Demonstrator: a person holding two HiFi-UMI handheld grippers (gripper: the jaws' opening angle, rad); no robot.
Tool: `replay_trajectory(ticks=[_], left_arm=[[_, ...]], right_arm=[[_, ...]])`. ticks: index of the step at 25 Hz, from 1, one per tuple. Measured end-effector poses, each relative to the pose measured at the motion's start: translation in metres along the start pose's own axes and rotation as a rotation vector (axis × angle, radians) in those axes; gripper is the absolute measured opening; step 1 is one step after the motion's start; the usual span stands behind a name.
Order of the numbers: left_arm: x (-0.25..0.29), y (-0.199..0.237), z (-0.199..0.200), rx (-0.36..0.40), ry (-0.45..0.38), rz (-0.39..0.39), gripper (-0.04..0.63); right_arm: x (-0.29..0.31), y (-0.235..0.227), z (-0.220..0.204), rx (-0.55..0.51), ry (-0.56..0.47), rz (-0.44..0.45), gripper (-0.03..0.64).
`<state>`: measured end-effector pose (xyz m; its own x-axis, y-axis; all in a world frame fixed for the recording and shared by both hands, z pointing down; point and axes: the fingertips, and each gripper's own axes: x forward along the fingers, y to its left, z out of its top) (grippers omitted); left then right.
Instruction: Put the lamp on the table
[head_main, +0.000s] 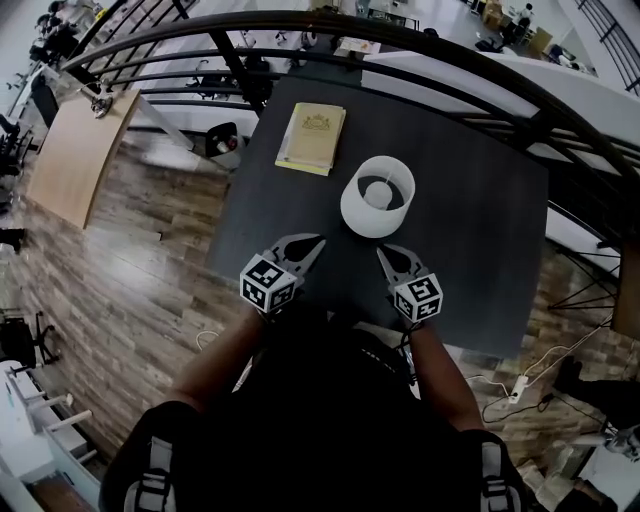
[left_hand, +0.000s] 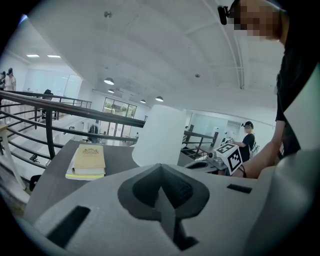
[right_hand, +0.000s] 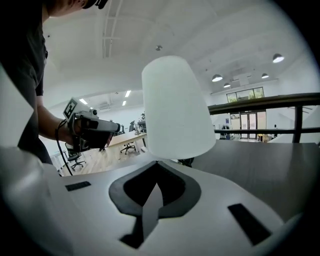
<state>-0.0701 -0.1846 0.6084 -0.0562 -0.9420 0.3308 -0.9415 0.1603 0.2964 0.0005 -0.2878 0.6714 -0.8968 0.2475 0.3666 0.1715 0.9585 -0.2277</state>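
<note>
Where the lamp stands: the white lamp with a tapered drum shade (head_main: 377, 195) is upright near the middle of the dark grey rectangular surface (head_main: 480, 220), just far of both gripper tips. I judge the placing itself done.
Left gripper: the left gripper (head_main: 316, 240) has its jaws pressed together with nothing between them. It sits low over the near part of the surface, near-left of the lamp and apart from it.
Right gripper: the right gripper (head_main: 383, 252) is also pressed together and empty. It is near-right of the lamp, with its tip close under the shade but, as far as I can tell, not touching.
Why held so: the two grippers flank the lamp without gripping it, so it stands on its own weight. I read this as a check that it sits steady.
Around: a yellow-covered book (head_main: 311, 138) lies flat far-left of the lamp, apart from it. A black metal railing (head_main: 300, 20) curves round the far side. The wood-plank floor (head_main: 150, 240) lies to the left.
In the way: nothing lies between the grippers and the lamp. The wide shade is the likeliest thing to catch a jaw if I move carelessly.
</note>
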Motion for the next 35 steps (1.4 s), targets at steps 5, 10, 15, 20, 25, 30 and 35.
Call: replay_trajectory(ticks=[5,10,15,20,25,30,35], left_arm=[[-0.028,0.004,0.005,0.013,-0.035,0.030,0.009],[-0.058,0.001,0.010,0.034,-0.062,0.010,0.009],[-0.103,0.006,0.004,0.034,-0.075,-0.002,0.009],[-0.159,-0.001,-0.012,-0.013,-0.112,0.012,0.009],[-0.195,-0.010,-0.019,0.006,-0.131,-0.026,0.009],[-0.219,-0.028,-0.028,0.020,-0.140,-0.074,0.009],[-0.226,-0.058,-0.035,0.017,-0.156,-0.101,0.009]], right_arm=[[-0.008,0.032,0.018,-0.040,-0.034,0.025,0.016],[-0.008,0.061,0.032,-0.058,-0.052,0.015,0.017],[0.003,0.105,0.040,-0.043,-0.071,0.009,0.017],[-0.001,0.163,0.032,-0.042,-0.079,0.022,0.015],[-0.008,0.205,0.025,-0.035,-0.087,0.002,0.015],[-0.026,0.235,0.023,-0.036,-0.108,-0.037,0.015],[-0.053,0.257,0.025,-0.063,-0.125,-0.044,0.016]])
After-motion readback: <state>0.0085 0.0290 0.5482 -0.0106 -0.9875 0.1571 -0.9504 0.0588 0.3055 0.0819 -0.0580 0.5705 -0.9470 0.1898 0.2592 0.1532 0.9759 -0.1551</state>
